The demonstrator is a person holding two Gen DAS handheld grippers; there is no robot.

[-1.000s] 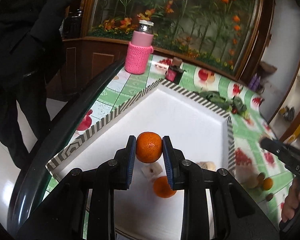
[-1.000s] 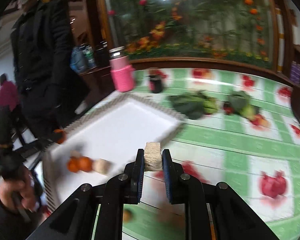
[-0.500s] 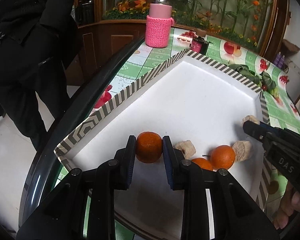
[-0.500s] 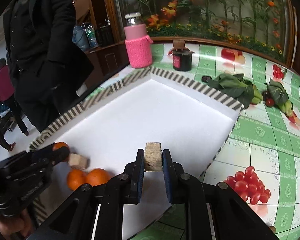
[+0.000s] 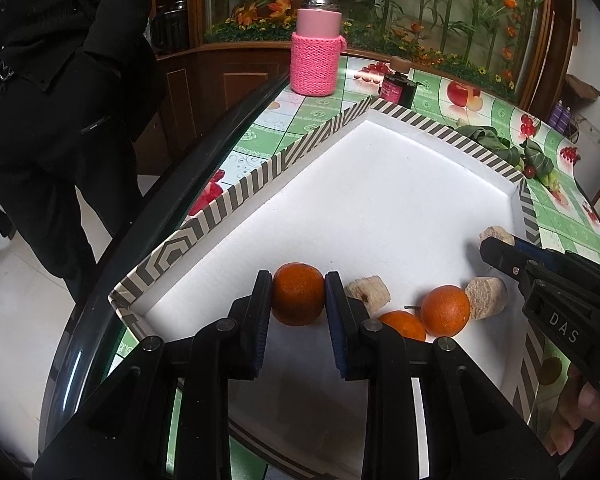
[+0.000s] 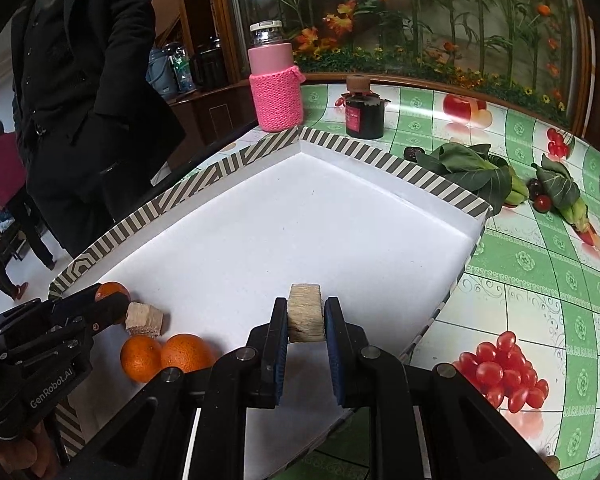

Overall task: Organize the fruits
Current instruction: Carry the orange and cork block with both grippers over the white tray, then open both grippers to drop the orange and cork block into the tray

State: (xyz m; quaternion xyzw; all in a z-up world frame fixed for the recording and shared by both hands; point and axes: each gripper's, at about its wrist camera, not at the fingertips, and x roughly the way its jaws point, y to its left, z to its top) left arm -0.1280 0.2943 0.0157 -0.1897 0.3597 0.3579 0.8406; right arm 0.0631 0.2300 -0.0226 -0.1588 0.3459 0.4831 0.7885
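The left gripper (image 5: 298,300) is clamping an orange (image 5: 298,294) between its pads, low over the near corner of the white tray (image 5: 380,200). Just to its right a beige chunk (image 5: 367,293) is lying on the tray floor, then two more oranges (image 5: 445,311) touching each other, and another chunk (image 5: 485,298) beyond them. The right gripper (image 6: 305,322) is squeezing a beige chunk (image 6: 305,318) narrowly, hanging over the tray's near part, right of that cluster. Far ahead of both tools a pink bottle (image 5: 315,46) is standing outside the tray.
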